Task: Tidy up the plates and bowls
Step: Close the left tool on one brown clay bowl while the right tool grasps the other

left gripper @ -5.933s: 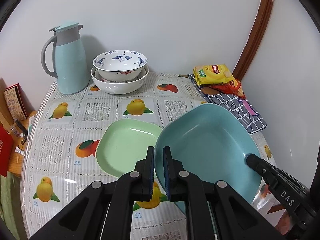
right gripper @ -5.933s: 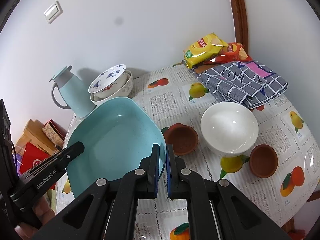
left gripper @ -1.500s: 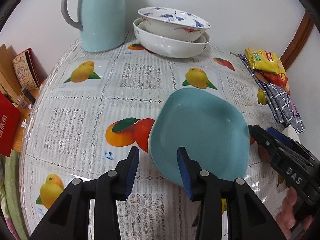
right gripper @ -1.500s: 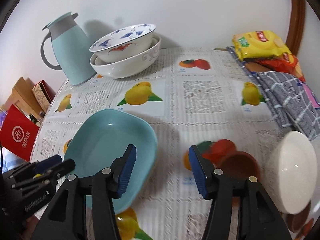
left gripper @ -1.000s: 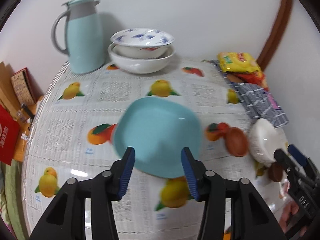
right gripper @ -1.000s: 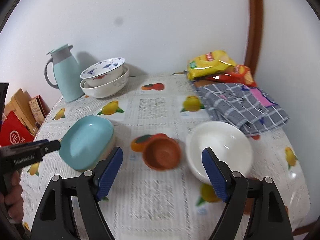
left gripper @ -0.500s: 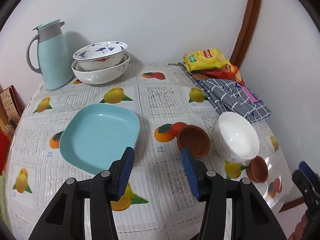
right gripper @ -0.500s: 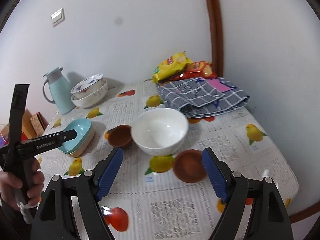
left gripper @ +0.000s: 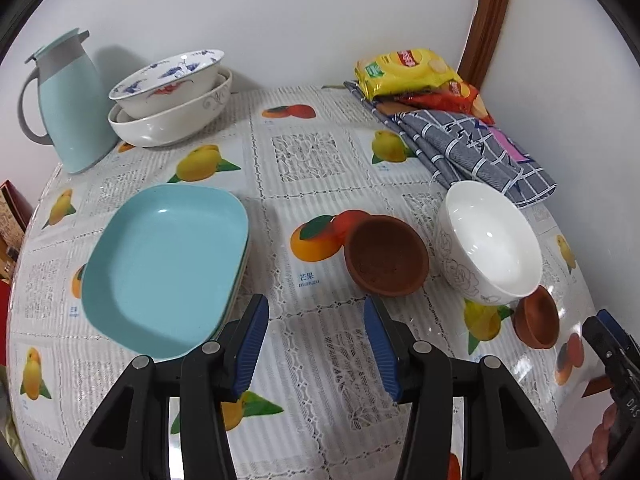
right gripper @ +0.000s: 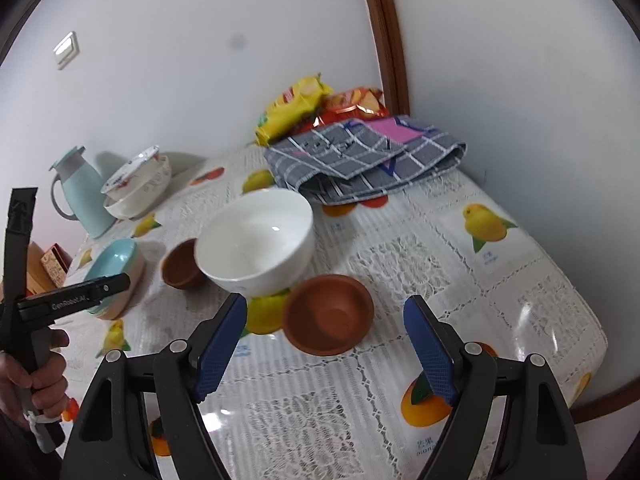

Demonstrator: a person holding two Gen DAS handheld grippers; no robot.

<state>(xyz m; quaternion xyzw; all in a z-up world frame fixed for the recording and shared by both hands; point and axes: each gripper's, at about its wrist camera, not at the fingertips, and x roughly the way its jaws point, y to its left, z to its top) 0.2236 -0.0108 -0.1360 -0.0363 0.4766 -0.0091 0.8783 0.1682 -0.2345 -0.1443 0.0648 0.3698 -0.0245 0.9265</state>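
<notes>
A blue plate [left gripper: 164,264] lies stacked on another plate at the table's left; it also shows in the right wrist view [right gripper: 116,260]. A white bowl [left gripper: 488,244] [right gripper: 256,240] sits between two brown clay bowls, a larger one [left gripper: 386,256] [right gripper: 180,266] and a smaller one [left gripper: 536,322] [right gripper: 328,314]. My left gripper [left gripper: 316,340] is open and empty, near the table's front edge. My right gripper [right gripper: 326,338] is open and empty, its jaws either side of the smaller clay bowl and just short of it.
Two nested bowls [left gripper: 172,100] and a pale blue jug [left gripper: 68,104] stand at the back left. Snack packets [left gripper: 412,76] and a checked cloth [left gripper: 472,144] lie at the back right. The table edge [right gripper: 592,360] is close on the right.
Both grippers have let go of the blue plate, which now rests on the green plate, and opened. The right gripper has swung right and closed in on the smaller clay bowl.
</notes>
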